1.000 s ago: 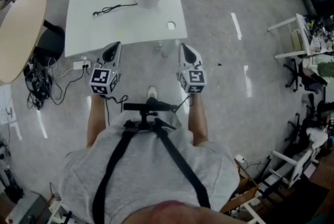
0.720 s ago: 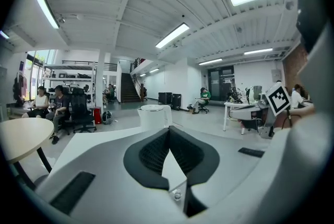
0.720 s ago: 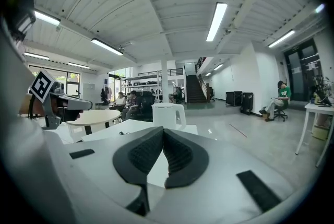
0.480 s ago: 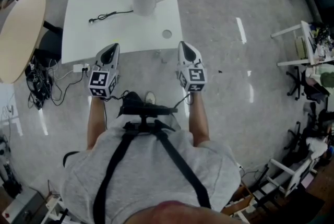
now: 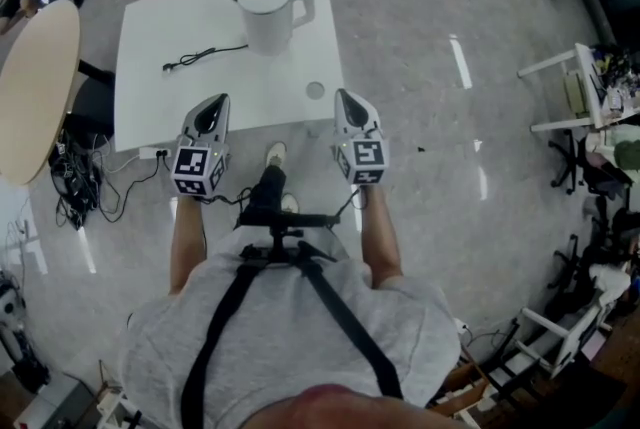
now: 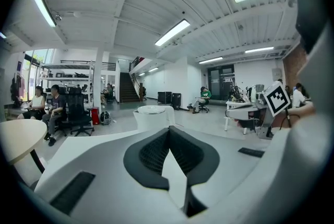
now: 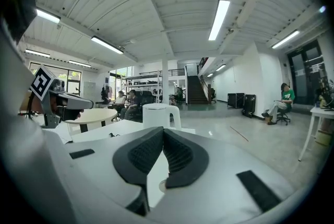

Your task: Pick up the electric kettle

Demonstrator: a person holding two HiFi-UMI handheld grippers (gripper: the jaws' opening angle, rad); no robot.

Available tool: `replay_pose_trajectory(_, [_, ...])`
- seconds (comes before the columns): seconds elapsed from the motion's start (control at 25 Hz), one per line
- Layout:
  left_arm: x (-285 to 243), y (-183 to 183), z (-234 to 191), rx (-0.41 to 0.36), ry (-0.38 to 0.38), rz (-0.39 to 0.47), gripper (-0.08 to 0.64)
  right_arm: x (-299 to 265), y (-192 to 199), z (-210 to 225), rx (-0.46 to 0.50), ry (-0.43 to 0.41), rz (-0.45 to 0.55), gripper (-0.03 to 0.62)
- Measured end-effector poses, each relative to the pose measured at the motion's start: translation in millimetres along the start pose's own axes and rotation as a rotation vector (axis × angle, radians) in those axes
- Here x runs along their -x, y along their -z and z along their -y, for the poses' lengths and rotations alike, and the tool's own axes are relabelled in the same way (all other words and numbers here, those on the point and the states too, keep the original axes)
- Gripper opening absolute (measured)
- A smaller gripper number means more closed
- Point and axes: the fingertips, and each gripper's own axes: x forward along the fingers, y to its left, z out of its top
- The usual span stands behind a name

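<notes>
A white electric kettle (image 5: 268, 15) with its handle to the right stands near the far edge of a white table (image 5: 180, 82); it also shows ahead in the left gripper view (image 6: 152, 116) and the right gripper view (image 7: 160, 115). A black cord (image 5: 205, 55) lies to its left. My left gripper (image 5: 212, 107) hangs over the table's near edge, shut and empty. My right gripper (image 5: 348, 104) is at the table's near right corner, shut and empty. Both point toward the kettle, well short of it.
A small round mark (image 5: 315, 90) sits on the table near the right gripper. A round wooden table (image 5: 35, 87) and tangled cables (image 5: 75, 172) lie to the left. Desks and chairs (image 5: 590, 97) stand at the right. People sit in the background (image 6: 44, 108).
Both grippers have moved forward toward the table, now reaching its near edge. The person has stepped forward. The kettle has not moved on the table.
</notes>
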Motion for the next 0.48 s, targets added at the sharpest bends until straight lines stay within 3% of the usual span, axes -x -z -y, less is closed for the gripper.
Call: replay_pose_trajectory(0.48, [-58, 3, -15, 0.004, 0.083, -0.021, 0.005, -52, 5, 16, -0.009, 0.021, -0.021, 0.012])
